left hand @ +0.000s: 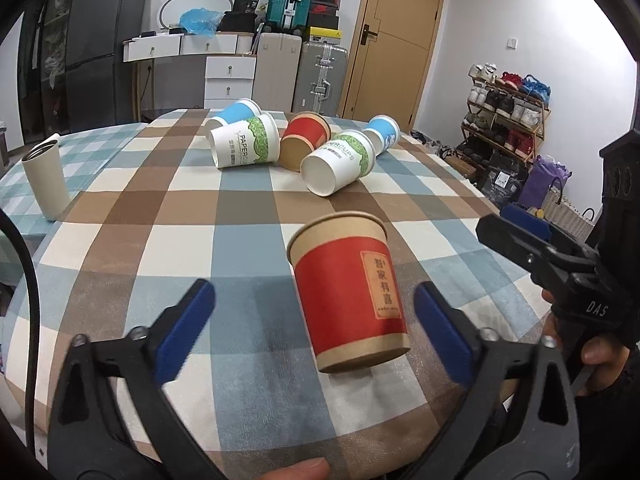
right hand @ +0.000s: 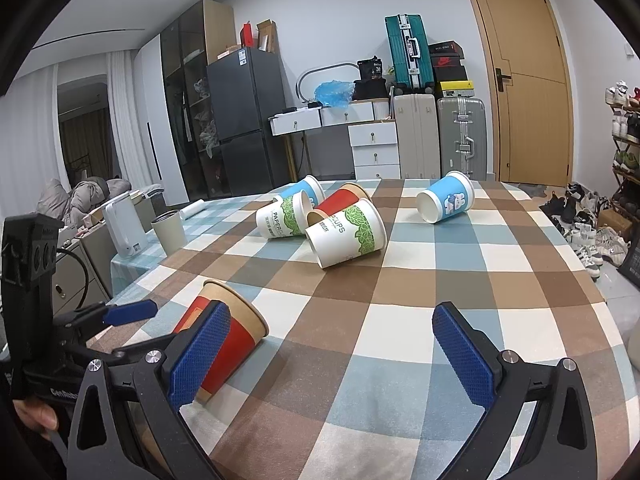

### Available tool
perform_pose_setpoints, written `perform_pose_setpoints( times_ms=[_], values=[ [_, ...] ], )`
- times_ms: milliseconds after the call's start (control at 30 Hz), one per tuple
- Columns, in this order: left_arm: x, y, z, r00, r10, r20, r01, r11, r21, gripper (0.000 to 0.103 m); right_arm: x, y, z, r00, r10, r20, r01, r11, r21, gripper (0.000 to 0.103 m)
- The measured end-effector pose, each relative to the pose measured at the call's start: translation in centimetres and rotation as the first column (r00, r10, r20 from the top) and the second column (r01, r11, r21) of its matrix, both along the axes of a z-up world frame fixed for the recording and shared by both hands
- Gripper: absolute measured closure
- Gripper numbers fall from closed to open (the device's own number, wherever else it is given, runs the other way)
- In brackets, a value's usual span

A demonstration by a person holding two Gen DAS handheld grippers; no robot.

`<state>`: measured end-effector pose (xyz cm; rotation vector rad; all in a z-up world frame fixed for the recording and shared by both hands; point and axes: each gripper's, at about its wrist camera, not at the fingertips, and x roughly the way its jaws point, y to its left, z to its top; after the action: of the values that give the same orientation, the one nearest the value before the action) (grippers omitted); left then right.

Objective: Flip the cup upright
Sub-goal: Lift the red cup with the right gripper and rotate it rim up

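My left gripper (left hand: pixel 314 322) is spread wide, and the red cup (left hand: pixel 348 292) sits between its two blue pads without either pad touching it. The cup lies tilted: its open mouth points away from me, up the table, and its closed base faces back toward my palm. In the right wrist view the same red cup (right hand: pixel 224 340) shows clearly on its side on the checked tablecloth (right hand: pixel 400 320), partly hidden behind my right hand's left pad.

My right gripper (right hand: pixel 332 350) is also spread open, holding nothing; only bare cloth lies between its pads. It hovers just beside the cup, to the cup's right.

I judge the step in hand to be the approach for the grasp: the left fingers frame the cup but have not yet closed on it. Nothing is upright yet.

The next move, as I read it, calls for closing the left pads on the red band of the cup, gently, since paper walls likely dent. Then I need to lift slightly and rotate my wrist so the base comes down onto the cloth and the mouth faces up.

Beyond my fingertips, well apart, a cluster of other cups (left hand: pixel 296 148) lies tipped over, and they look likely to wait their turn.
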<state>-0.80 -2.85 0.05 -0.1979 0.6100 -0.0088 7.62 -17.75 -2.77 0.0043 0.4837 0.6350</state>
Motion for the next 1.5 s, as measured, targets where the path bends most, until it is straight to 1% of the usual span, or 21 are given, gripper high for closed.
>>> perform_pose_setpoints(
  times_ms=[200, 433, 733, 900, 1000, 1167, 1500],
  values=[
    [-0.5, 0.8, 1.0, 0.999, 0.002, 0.045, -0.003, 1.0, 0.009, 0.001, -0.3, 0.5, 0.3, 1.0, 0.01, -0.013, -0.01, 1.0, 0.0, 0.0],
    [-0.1, 2.2, 1.7, 0.997, 0.015, 0.077, -0.017, 0.999, 0.027, 0.001, -0.3, 1.3, 0.3, 0.999, 0.023, -0.034, -0.023, 1.0, -0.013, 0.0],
    [0.8, 4.6, 1.3, 0.992, 0.029, 0.123, -0.035, 0.999, 0.042, 0.001, 0.2, 2.7, 0.3, 0.997, 0.028, -0.074, -0.03, 0.999, -0.032, 0.0],
    [0.9, 5.1, 0.6, 0.991, 0.045, 0.128, -0.052, 0.997, 0.053, 0.001, 0.5, 3.4, 0.2, 0.993, 0.036, -0.11, -0.039, 0.999, -0.026, 0.0],
    [0.7, 5.1, 0.5, 0.988, 0.046, 0.148, -0.054, 0.997, 0.048, 0.001, 0.7, 3.7, 0.2, 0.992, 0.04, -0.119, -0.044, 0.998, -0.035, 0.0],
    [0.6, 4.9, 0.4, 0.989, 0.038, 0.143, -0.047, 0.997, 0.059, 0.001, 0.9, 4.2, 0.1, 0.989, 0.044, -0.139, -0.05, 0.998, -0.043, 0.0],
    [0.6, 4.8, 0.3, 0.99, 0.038, 0.139, -0.046, 0.998, 0.053, 0.001, 1.3, 4.6, 0.2, 0.983, 0.048, -0.179, -0.057, 0.997, -0.043, 0.0]
  ],
)
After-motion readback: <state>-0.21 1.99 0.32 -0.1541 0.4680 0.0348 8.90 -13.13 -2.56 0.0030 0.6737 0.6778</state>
